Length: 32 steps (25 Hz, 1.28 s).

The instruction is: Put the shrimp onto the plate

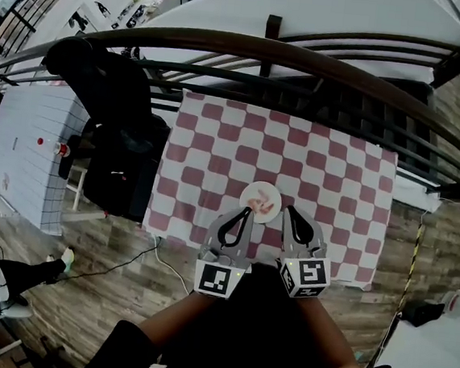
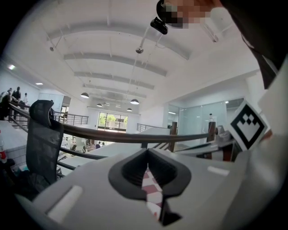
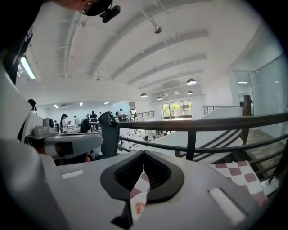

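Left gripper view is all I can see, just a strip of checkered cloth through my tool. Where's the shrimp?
Observer: The head view shows the shrimp lying on the plate, just beyond the tip of your left tool.
Operator: Is my other tool holding anything?
Observer: No. The right tool is shut and empty, with its tip by the plate's rim.

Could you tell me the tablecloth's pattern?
The tablecloth has red and white checks; head view.
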{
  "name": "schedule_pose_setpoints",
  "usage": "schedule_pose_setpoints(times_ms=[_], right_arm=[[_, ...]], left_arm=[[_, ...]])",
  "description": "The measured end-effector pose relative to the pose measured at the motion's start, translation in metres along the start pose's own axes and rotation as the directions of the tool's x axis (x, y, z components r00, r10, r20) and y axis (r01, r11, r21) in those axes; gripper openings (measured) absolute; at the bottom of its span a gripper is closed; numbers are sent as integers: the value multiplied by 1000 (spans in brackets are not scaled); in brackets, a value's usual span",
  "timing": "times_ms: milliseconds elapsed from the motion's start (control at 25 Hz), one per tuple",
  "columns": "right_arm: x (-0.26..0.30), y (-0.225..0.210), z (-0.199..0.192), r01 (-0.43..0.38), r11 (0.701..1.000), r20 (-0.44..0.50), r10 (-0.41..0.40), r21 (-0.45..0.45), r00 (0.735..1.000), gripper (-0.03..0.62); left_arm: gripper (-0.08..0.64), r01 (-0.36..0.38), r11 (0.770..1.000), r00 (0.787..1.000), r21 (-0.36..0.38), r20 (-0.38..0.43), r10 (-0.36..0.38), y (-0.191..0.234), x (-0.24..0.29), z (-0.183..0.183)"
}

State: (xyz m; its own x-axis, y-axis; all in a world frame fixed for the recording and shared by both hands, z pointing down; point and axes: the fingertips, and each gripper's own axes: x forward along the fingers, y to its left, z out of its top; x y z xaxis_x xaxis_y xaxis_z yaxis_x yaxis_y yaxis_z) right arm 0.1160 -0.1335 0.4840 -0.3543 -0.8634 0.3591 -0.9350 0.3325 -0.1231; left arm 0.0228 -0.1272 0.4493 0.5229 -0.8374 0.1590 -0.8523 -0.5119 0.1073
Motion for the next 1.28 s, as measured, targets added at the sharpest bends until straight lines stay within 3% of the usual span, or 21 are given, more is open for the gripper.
schedule_pose_setpoints(times_ms=[320, 680, 960, 1280], right_arm=[[-52, -2, 42, 162, 987, 177, -156, -21, 972, -2], [-85, 20, 36, 254, 967, 210, -246, -12, 946, -2], [-94, 28, 30, 299, 954, 210, -291, -5, 933, -2], [-91, 40, 33, 282, 959, 211, -273, -17, 939, -3]], left_arm=[[8, 139, 990, 988, -3, 73, -138, -35, 2, 24], [8, 265, 964, 958, 35, 105, -267, -62, -14, 27], [8, 277, 960, 953, 40, 117, -280, -54, -28, 27], [9, 265, 964, 954, 33, 134, -267, -48, -38, 32]])
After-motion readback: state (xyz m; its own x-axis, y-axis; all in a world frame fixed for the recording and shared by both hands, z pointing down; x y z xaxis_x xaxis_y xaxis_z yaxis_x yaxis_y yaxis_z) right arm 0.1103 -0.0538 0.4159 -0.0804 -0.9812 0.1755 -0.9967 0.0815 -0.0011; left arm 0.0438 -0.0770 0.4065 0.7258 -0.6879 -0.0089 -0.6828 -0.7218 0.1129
